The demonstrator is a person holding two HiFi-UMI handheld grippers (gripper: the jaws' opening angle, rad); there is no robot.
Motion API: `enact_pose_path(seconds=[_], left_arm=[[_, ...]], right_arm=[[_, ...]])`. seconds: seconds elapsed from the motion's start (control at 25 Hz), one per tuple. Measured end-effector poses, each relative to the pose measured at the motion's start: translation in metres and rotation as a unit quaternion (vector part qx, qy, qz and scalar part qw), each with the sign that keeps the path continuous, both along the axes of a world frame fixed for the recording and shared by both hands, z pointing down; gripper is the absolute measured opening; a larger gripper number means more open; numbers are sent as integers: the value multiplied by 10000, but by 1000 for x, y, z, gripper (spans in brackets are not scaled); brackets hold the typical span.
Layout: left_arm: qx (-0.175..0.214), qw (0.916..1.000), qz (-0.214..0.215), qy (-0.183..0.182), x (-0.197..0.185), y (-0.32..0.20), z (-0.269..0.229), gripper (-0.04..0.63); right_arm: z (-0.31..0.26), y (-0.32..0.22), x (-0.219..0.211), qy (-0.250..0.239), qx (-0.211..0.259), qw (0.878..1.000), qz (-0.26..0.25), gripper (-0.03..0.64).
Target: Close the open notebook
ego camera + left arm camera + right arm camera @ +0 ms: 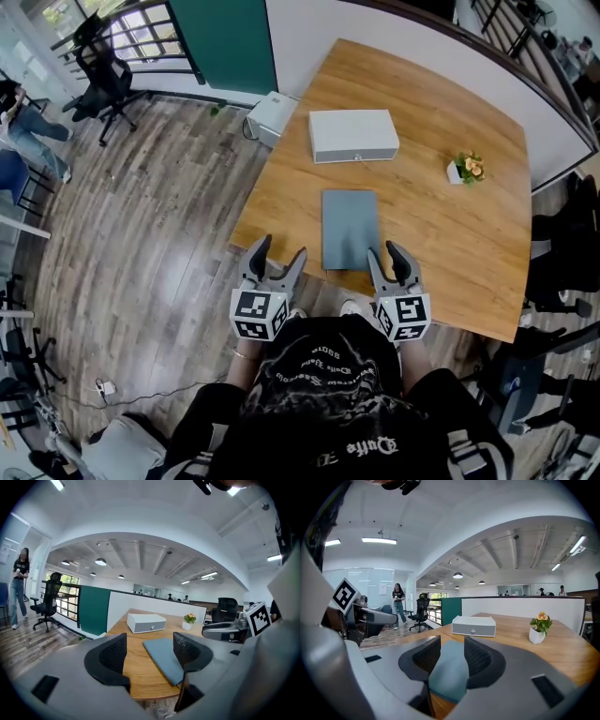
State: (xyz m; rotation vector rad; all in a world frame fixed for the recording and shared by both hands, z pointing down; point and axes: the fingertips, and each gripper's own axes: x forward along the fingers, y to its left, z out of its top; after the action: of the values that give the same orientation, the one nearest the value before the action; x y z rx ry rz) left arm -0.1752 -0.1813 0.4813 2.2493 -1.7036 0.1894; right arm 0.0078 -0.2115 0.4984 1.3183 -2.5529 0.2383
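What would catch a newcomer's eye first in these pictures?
A closed grey-blue notebook lies flat on the wooden table, with the left gripper and right gripper open and empty at its near edge. Behind it sit a white box and, rightward, a small potted flower.

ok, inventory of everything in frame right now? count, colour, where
table: 1, wood-brown, centre of the head view
notebook: 1, grey-blue, closed, flat by the table's near edge
box: 1, white, on the table beyond the notebook
potted plant: 1, white pot with yellow-orange flowers, right side of the table
floor unit: 1, white, on the floor at the table's far-left corner
partition: 1, teal, beyond the table
office chair: at least 1, black, far left by the railing
bystander: 1, dark top, standing far left
left gripper: 1, grey with black fingers, open, empty, left of the notebook
right gripper: 1, same colours, open, nothing gripped, at the notebook's near-right corner
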Motion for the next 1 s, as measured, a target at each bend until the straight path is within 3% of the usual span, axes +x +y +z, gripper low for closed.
enact_pose_path(seconds=[0.12,0.44,0.68,1.0], left_arm=[[63,9999,125,-12,4,5,0,300],[283,9995,-115,-63,-2,17,-6,38],[311,9993,55,209,5,24,-8,23],[273,9995,123,130,13,28,-3,23]], right_arm=[[0,4,-3,49,71,10000,6,137],[-3,16,-3,3,143,9999,70,8],[-6,22,-2,16,199,9998,32,6],[-4,25,-1,198,241,9995,12,6]])
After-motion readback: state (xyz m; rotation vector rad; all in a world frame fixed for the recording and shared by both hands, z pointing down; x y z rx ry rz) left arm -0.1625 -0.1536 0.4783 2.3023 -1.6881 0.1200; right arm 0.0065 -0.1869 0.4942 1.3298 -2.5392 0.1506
